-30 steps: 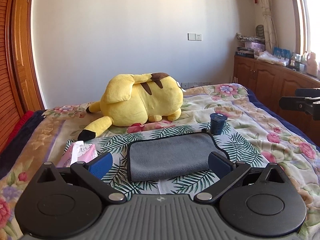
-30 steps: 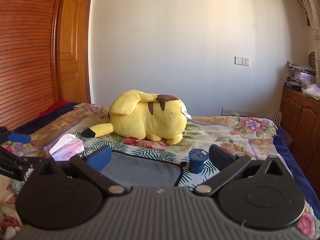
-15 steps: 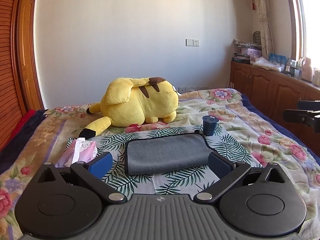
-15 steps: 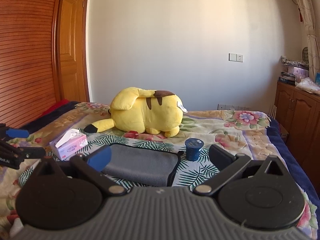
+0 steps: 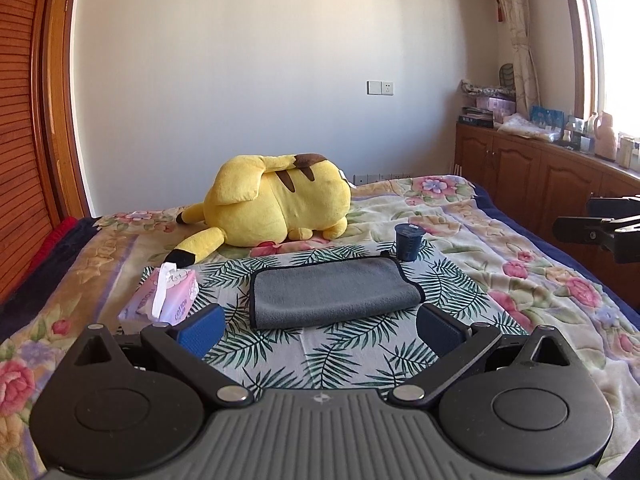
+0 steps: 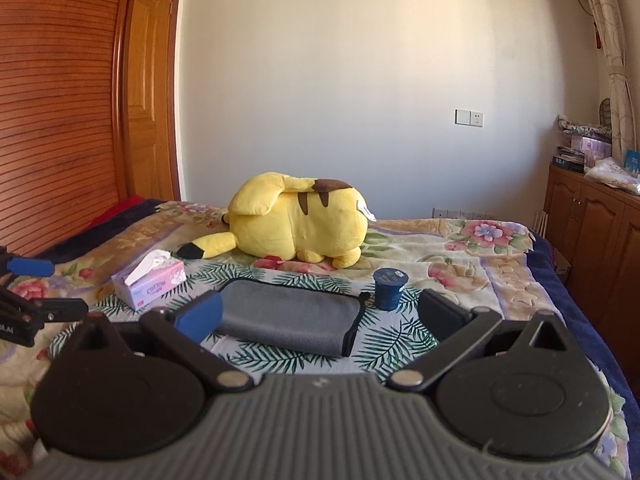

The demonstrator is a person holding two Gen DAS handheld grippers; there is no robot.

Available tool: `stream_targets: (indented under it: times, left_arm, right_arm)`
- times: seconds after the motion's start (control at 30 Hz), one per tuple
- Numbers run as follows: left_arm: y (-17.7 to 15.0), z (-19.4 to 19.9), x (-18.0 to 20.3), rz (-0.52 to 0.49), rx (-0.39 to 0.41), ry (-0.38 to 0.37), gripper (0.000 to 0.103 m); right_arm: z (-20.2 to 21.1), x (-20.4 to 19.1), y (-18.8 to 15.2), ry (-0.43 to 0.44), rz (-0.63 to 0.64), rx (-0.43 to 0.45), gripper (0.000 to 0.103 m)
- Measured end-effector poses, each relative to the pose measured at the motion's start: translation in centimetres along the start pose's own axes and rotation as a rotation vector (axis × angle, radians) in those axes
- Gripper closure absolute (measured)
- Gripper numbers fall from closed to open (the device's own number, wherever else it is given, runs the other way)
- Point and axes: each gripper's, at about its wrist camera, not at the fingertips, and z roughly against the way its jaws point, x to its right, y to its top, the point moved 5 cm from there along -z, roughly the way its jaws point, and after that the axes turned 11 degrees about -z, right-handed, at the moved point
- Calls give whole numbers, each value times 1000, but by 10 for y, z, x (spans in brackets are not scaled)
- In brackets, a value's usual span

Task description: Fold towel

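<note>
There, the folded grey towel (image 5: 334, 291) lay mid-bed (image 5: 500, 240); left gripper (image 5: 320, 330) and right gripper (image 6: 318, 314) hovered, jaws apart, empty.

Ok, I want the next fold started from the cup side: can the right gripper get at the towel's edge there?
Probably yes. The right gripper is open and empty, with nothing between it and the gray towel. The blue cup stands close beside that edge, so it could be knocked.

Grey towel (image 5: 334, 291) – matt, soft nap cloth; plush toy (image 5: 276, 210) – fuzzy; cabinets (image 5: 532, 172) – glossy wood.
</note>
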Motion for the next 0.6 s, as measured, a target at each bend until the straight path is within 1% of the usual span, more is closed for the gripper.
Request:
stream_targets:
  times: [0.17, 0.3, 0.6]
  left_arm:
    - [-12, 10, 4, 10, -3, 16, 16]
    - [-20, 17, 6, 11, 6, 71, 16]
    - [-41, 29, 13, 50, 1, 67, 16]
  right_arm:
    - [9, -7, -9, 5, -7, -8, 0]
    - [14, -11, -22, 6, -33, -20, 0]
    - [22, -16, -54, -10, -74, -50, 0]
